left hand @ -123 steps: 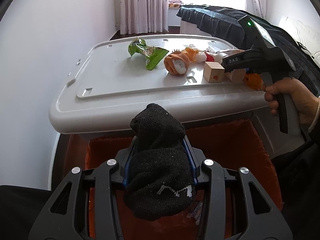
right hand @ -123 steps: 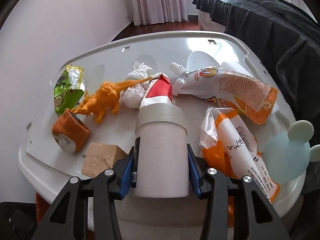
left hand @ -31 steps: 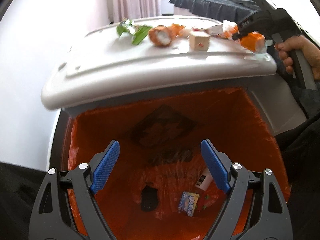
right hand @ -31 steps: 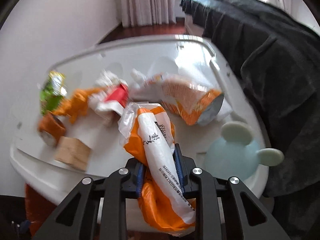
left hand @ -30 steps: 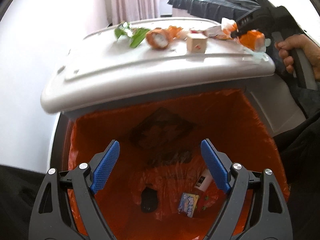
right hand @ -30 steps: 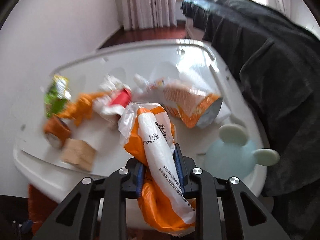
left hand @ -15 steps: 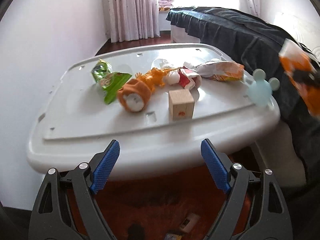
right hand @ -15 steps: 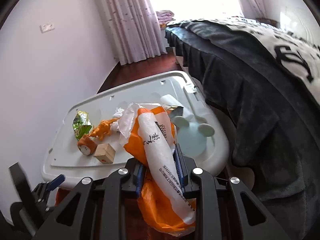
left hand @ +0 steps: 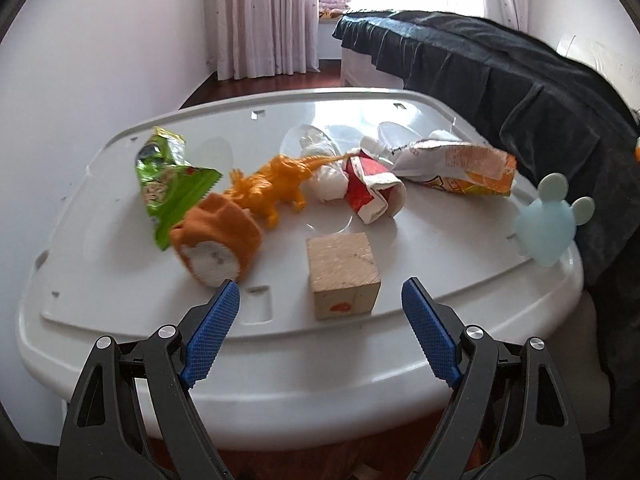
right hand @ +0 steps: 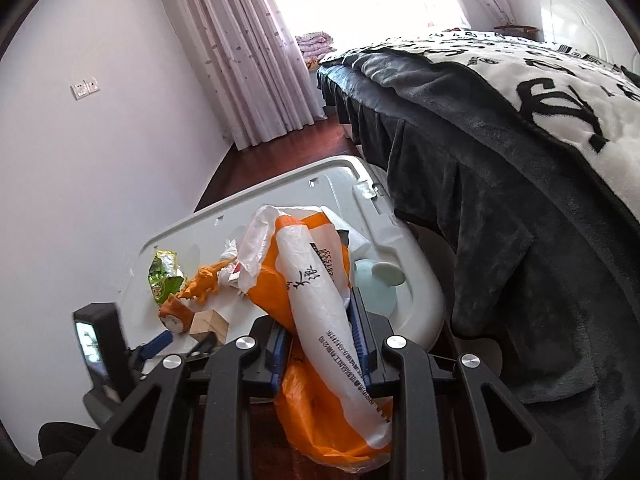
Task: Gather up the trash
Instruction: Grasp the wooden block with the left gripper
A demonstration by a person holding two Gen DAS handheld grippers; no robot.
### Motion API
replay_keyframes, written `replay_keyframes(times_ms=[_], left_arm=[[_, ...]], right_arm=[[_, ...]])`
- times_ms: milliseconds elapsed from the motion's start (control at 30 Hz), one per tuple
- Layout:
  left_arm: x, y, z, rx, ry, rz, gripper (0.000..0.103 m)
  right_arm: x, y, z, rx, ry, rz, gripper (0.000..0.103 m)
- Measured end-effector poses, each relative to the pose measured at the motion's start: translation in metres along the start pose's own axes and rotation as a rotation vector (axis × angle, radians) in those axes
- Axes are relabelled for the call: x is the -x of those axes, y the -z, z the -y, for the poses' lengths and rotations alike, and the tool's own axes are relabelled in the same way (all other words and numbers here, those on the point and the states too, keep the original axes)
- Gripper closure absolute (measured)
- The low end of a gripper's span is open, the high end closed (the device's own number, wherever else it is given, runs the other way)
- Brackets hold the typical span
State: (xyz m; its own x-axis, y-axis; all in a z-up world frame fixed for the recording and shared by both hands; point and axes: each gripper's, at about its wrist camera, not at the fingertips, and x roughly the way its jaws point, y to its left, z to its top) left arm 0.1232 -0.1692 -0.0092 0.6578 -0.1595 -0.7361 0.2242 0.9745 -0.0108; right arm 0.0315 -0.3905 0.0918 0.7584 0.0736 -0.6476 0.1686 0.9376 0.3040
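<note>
Left wrist view: the left gripper (left hand: 318, 306) stood with its jaws wide apart and nothing between them, above the near edge of a white lid (left hand: 460, 248). On the lid lay a wooden block (left hand: 343, 276) just ahead of the jaws, an orange roll (left hand: 218, 242), a green wrapper (left hand: 170, 188), an orange toy dinosaur (left hand: 276, 186), a white wad (left hand: 330, 184), a red-and-white carton (left hand: 374, 190), an orange-and-white pouch (left hand: 456, 166) and a pale blue mouse-shaped piece (left hand: 546, 226) at the right rim. A dark bedcover (left hand: 520, 80) hung behind.

Right wrist view: the right gripper (right hand: 320, 338) was clamped together on an orange-and-white plastic bag (right hand: 316, 300), held clear of the lid (right hand: 280, 200). The left gripper (right hand: 176, 346) showed at lower left, near the block (right hand: 208, 326).
</note>
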Motion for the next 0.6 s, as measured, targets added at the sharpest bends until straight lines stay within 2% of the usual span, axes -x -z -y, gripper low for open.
replay_keyframes(times_ms=[100,167,200,467,600], left_arm=[[-0.013,-0.003,0.007,-0.007,-0.009,0.015,0.023],[-0.021,-0.005,0.012,-0.022,0.004,0.017,0.049],[-0.03,-0.006,0.017,-0.041,-0.001,-0.01,0.068],[-0.031,-0.005,0.013,-0.051,0.018,0.019,0.069],[-0.008,-0.002,0.004,-0.055,0.024,0.03,0.069]], right_arm=[[-0.003,-0.001,0.001,-0.007,-0.003,-0.01,0.076],[-0.006,-0.001,0.001,-0.014,-0.009,-0.018,0.076],[-0.008,-0.001,0.0,-0.016,-0.013,-0.023,0.076],[-0.02,-0.004,-0.01,0.004,-0.015,-0.047,0.076],[-0.023,-0.001,-0.015,0.02,-0.001,-0.053,0.076]])
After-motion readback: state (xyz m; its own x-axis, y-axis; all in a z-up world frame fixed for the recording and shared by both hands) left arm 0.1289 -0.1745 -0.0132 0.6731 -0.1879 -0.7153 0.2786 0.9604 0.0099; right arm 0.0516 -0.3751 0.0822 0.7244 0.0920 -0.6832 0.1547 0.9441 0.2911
